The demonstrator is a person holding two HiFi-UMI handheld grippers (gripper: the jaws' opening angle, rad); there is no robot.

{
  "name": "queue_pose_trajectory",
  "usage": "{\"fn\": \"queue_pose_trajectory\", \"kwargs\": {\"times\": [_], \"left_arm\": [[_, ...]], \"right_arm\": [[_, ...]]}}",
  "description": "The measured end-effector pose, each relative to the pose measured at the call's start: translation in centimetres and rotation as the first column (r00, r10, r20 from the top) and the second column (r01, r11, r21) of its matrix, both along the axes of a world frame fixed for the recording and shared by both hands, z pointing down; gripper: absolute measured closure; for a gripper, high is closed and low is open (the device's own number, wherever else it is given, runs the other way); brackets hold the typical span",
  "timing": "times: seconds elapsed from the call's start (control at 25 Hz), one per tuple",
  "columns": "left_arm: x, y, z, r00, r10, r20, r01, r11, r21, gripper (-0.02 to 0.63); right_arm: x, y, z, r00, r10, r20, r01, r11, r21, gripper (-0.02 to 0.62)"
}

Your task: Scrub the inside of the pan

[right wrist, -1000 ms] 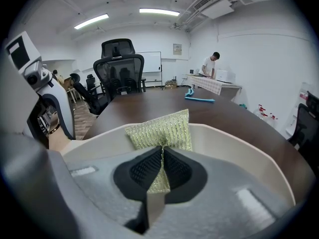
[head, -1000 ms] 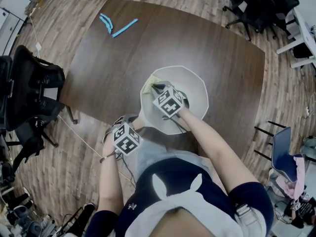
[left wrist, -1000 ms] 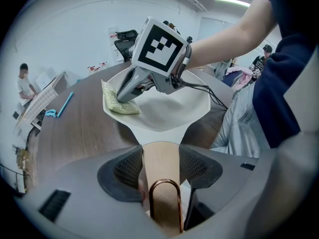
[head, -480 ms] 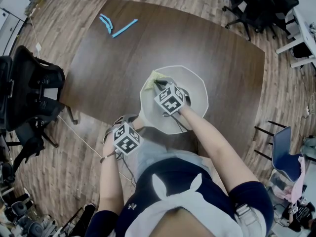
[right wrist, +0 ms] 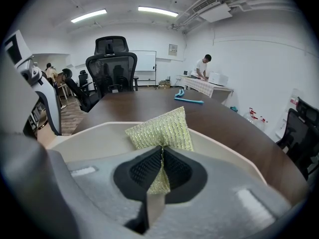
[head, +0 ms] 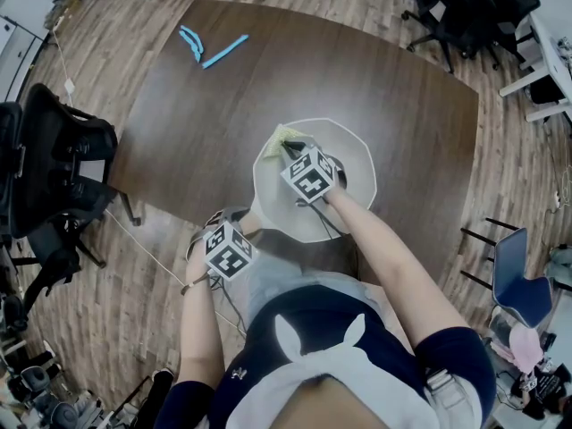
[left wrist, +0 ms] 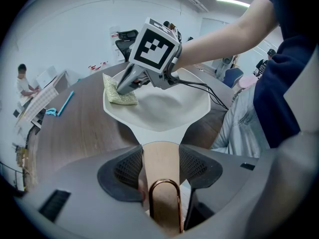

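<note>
Jaws: left gripper [left wrist: 160,152] clamps handle [left wrist: 159,166], right gripper [right wrist: 160,156] pinches sponge [right wrist: 162,128] | brown table [head: 268,70] | wood floor [head: 134,293]

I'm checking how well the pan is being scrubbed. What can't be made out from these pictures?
- Head view: the pan handle, covered by the left hand-held gripper and the hand holding it.
- Head view: most of the scouring pad, under the right hand-held gripper.
- Right gripper view: where the pad meets the pan, hidden by the jaws and the pad itself.
- Head view: the blue items at the far end of the table, too small to name.
</note>
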State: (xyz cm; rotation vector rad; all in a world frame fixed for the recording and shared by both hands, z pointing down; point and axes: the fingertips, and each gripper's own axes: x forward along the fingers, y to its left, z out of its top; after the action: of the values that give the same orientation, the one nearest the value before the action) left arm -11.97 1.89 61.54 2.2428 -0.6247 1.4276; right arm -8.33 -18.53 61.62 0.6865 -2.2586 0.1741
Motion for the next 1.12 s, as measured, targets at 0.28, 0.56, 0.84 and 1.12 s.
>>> {"fn": "queue_pose_trajectory", "kwargs": {"times": [0.28, 0.56, 0.84, 1.12], "left_arm": [[0.0, 0.1, 0.0, 1.0, -0.005, -0.003, 0.005, 1.0, -0.002, 0.382], [0.1, 0.1, 0.0, 1.0, -0.009, -0.002, 0.009, 1.0, -0.002, 0.382], [-0.2, 0.3, -0.1, 1.0, -0.015, -0.006, 0.015, 1.0, -0.002, 0.382], [-0.2, 0.3, 0.0, 1.0, -0.019, -0.007, 0.019, 1.0, 0.001, 0.382]], "right_arm": [[1.5, -0.9, 0.5, 0.998, 0.045, -0.043, -0.045, 0.999, 0.016, 0.584], [2.8, -1.6, 0.9, 0.995, 0.065, -0.076, -0.063, 0.998, 0.027, 0.584], [3.4, -1.8, 1.0, 0.989, 0.09, -0.114, -0.085, 0.995, 0.048, 0.584], [4.4, -2.1, 1.3, 0.983, 0.106, -0.152, -0.098, 0.993, 0.059, 0.584]]}}
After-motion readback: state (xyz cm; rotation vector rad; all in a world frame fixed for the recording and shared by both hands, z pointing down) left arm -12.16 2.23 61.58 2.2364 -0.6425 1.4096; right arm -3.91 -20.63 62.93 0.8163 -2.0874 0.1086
